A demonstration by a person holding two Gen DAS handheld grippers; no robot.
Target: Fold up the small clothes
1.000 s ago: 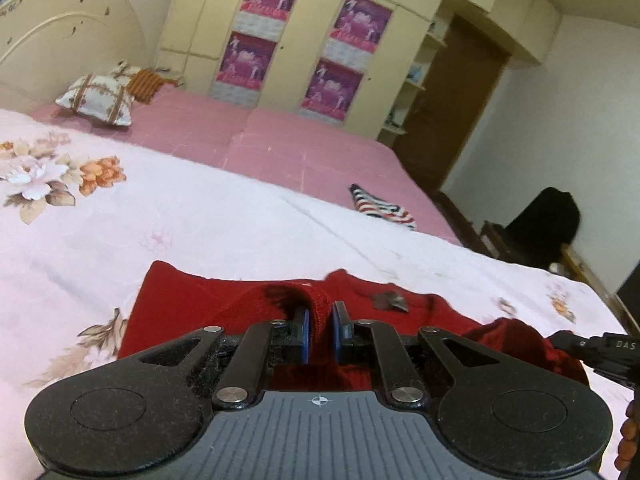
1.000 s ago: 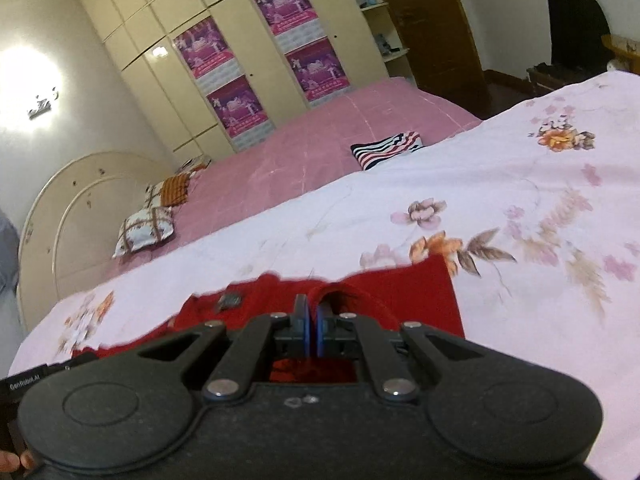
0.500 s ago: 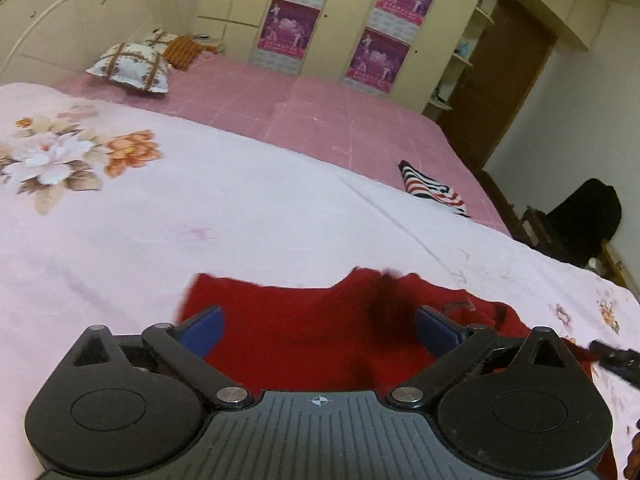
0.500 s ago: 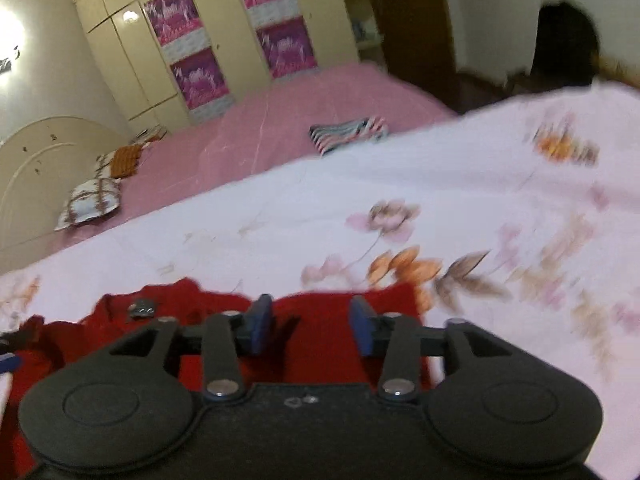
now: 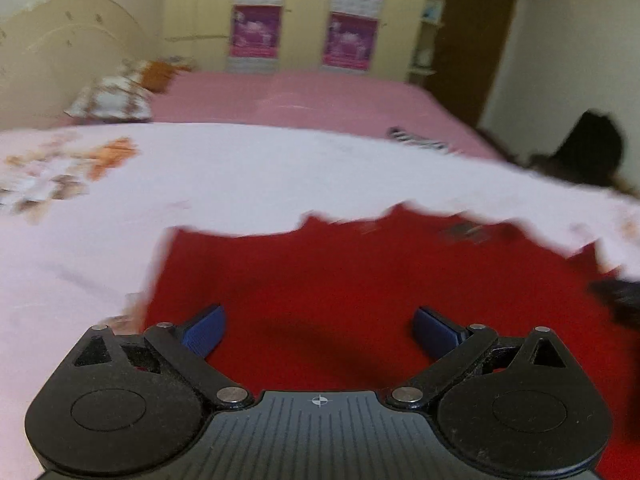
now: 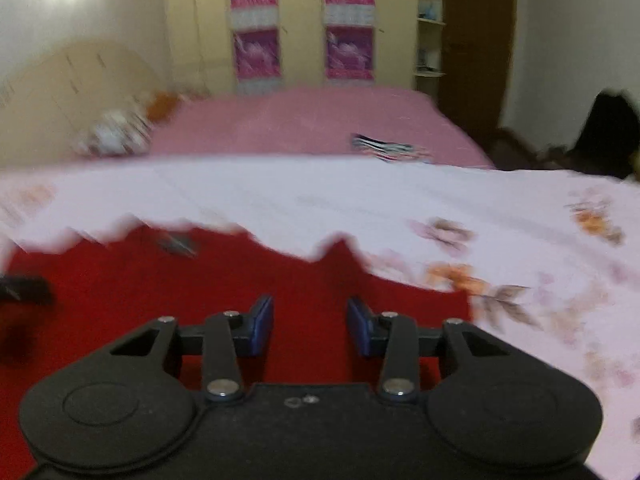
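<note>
A red knit garment (image 5: 360, 276) lies spread flat on the white floral bedsheet (image 5: 240, 184), with a small dark label (image 5: 464, 232) near its far edge. My left gripper (image 5: 319, 326) is open and empty, just above the garment's near left part. In the right wrist view the same garment (image 6: 160, 288) fills the lower left, and my right gripper (image 6: 310, 326) is open and empty over its right part. Both views are motion-blurred.
A striped folded cloth (image 6: 384, 148) lies on the pink bed cover (image 6: 300, 120) beyond the sheet. Pillows (image 5: 112, 96) sit by the headboard at the left. A dark bag (image 5: 588, 152) stands off the bed at the right. Wardrobes line the back wall.
Both grippers were shut on the red garment a second ago; they have opened and let it go. The garment now lies flat, and both grippers have drawn back over it.
</note>
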